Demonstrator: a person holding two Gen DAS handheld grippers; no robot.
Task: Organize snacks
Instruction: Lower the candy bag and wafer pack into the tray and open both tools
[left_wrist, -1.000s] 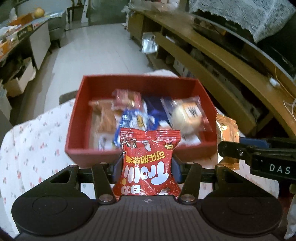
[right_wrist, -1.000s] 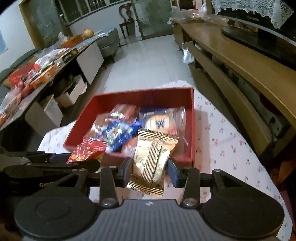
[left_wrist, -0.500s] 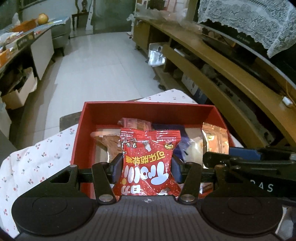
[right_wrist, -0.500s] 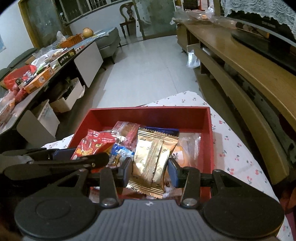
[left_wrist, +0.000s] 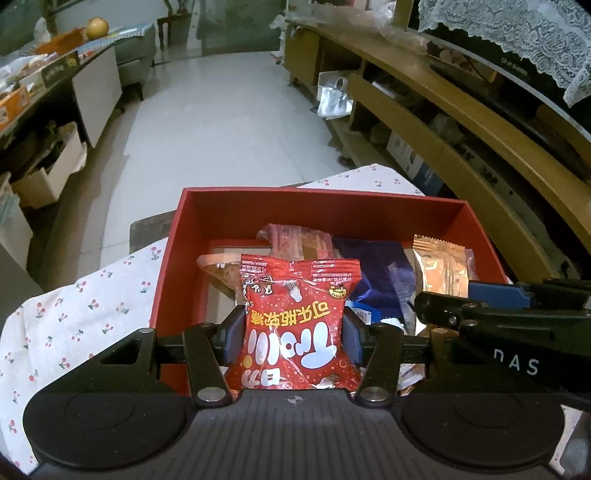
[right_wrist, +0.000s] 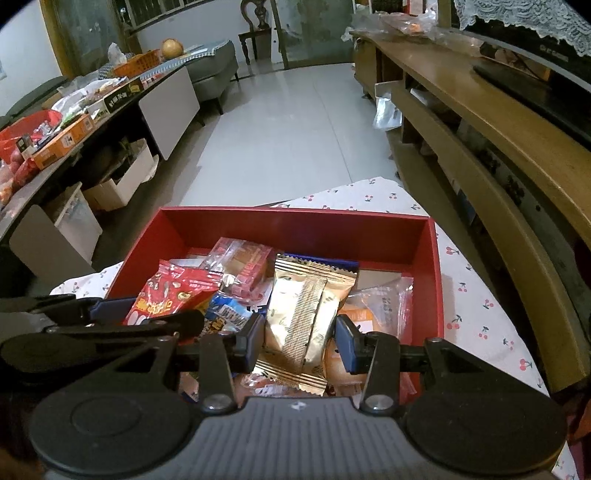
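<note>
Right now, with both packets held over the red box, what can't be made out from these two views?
- Box floor: left wrist view, the red packet hides the near middle of the red box.
- Dark blue wrapper: its print is unreadable, half covered by other packets.
- Near box wall: right wrist view, hidden behind the right gripper and its gold packet.
- Left gripper: its fingers' contact faces are hidden by the packet.

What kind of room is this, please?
Most likely a home living room. A sofa stands at the far end, a long wooden TV cabinet with a lace cloth runs along the right, and the red box of snacks sits on a cherry-print tablecloth.
</note>
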